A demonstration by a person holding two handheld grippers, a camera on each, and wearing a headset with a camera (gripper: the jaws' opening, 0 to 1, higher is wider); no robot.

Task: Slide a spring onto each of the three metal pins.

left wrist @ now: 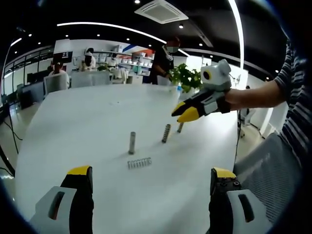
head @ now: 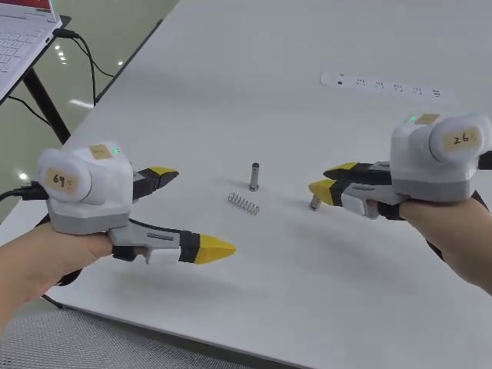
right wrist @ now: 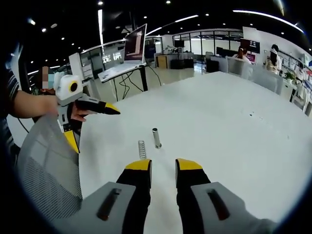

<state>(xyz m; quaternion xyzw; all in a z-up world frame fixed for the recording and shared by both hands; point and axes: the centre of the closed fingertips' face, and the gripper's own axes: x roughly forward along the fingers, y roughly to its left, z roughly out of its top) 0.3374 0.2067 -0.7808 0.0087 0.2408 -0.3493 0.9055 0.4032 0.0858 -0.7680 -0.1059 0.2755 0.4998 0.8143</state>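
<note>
White table (head: 231,92), grey metal pin (head: 254,176), silvery spring (head: 243,203) — left gripper (head: 201,210) and right gripper (head: 321,180) white-grey, yellow-tipped.

Left tongs (head: 194,210) and right tongs (head: 329,179) have white housings, yellow-tipped black jaws.

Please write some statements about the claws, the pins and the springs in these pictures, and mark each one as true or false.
1. The left claw is wide open and holds nothing. True.
2. The bare pin lies on its side. False: it stands upright on the table.
3. The loose spring lies flat beside the bare pin. True.
4. The right claw grips the loose spring. False: the spring lies on the table, apart from both claws.
</note>
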